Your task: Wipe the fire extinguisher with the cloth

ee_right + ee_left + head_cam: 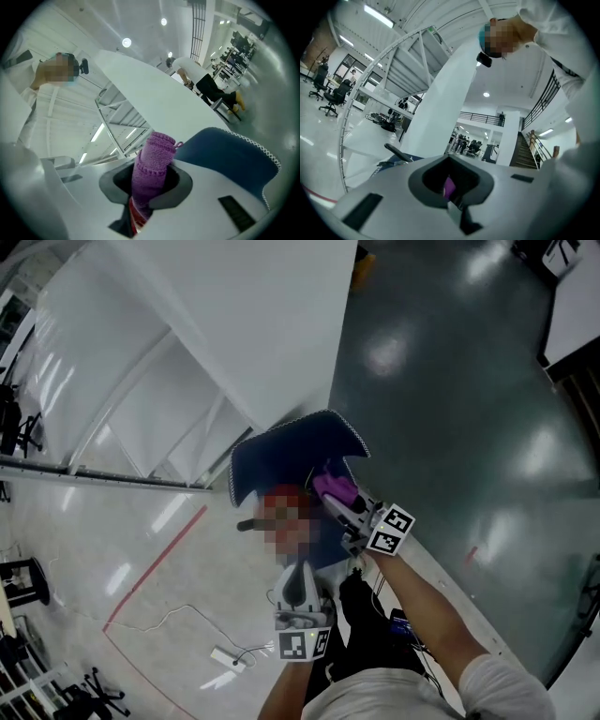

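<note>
The red fire extinguisher [277, 500] stands below me, mostly under a mosaic patch, with its black lever [249, 524] sticking out left. A dark blue cloth [298, 451] with a white stitched edge lies behind it. My right gripper [334, 499] is shut on a rolled purple cloth [151, 164] pressed against the extinguisher, and a strip of red [136, 216] shows under the roll. My left gripper [298, 568] points up at the extinguisher from below with its jaws together. In the left gripper view the lever [398, 152] and a sliver of purple [449, 187] show past them.
A white panel on a white frame [234, 324] fills the upper left. Dark green floor [450, 381] lies to the right. A red floor line [159, 559] and a white power strip [228, 657] with its cable are at lower left. Office chairs [328, 93] stand far off.
</note>
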Available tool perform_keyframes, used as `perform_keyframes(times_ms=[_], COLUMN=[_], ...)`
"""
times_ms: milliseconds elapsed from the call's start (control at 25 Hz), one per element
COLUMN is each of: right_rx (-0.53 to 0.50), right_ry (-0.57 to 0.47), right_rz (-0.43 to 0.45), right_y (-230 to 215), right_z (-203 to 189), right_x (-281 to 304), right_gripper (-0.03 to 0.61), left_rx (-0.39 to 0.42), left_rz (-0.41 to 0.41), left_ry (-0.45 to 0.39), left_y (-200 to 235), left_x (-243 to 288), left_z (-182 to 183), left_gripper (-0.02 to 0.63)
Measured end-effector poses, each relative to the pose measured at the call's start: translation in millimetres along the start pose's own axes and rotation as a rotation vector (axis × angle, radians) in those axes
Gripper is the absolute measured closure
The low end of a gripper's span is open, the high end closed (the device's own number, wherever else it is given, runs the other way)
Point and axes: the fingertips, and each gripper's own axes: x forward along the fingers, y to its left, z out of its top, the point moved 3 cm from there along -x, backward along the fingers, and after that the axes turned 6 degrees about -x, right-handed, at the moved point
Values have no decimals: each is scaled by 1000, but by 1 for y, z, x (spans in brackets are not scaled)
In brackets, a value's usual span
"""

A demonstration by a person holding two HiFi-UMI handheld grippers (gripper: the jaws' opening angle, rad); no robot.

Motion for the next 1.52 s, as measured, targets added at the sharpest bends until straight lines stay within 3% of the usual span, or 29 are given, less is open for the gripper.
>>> perform_keyframes(times_ms=[560, 840, 1000, 1520], right_rx=[-77, -194, -274, -324], right_ry=[89, 165, 207, 278], right_rz=[69, 39, 70, 156], right_y=[82, 92, 101, 149], right_z=[6, 10, 18, 9], right_x=[40, 52, 66, 105], right_gripper=[517, 517, 517, 517], left_rx=[10, 34, 38, 4], left_rz=[37, 68, 78, 118], left_ry=[-39, -86, -104, -155], left_y=[27, 37, 41, 59], left_x=[-26, -41, -44, -58], left_z=[45, 75, 86, 107], left_gripper=[607, 607, 607, 607])
